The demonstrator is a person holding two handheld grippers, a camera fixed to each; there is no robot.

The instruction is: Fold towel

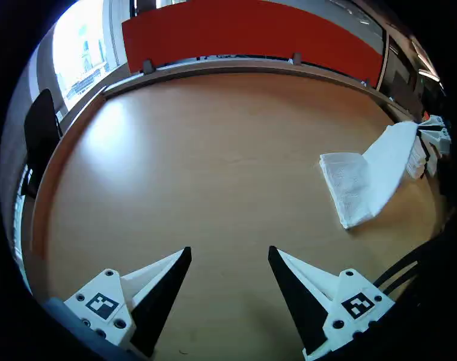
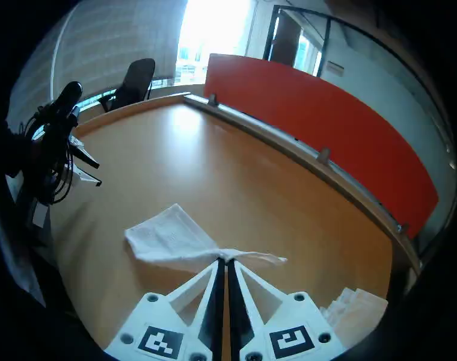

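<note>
A white towel [image 1: 355, 186] lies partly folded on the wooden table [image 1: 216, 168], off to the right in the left gripper view. One end of it rises in a strip toward my right gripper [image 1: 420, 143], which holds it up at the far right. In the right gripper view that gripper [image 2: 225, 263] is shut on a pinched edge of the towel [image 2: 168, 237], whose flat part spreads just ahead on the table. My left gripper [image 1: 230, 249] is open above bare table, holding nothing. It also appears far left in the right gripper view [image 2: 98, 174], apart from the towel.
A red partition [image 1: 246, 30] runs along the table's far edge [image 2: 325, 126]. A black chair [image 1: 39, 138] stands beyond the table's left end [image 2: 135, 81]. A pale stack of white things [image 2: 355, 310] sits close at the lower right of the right gripper view.
</note>
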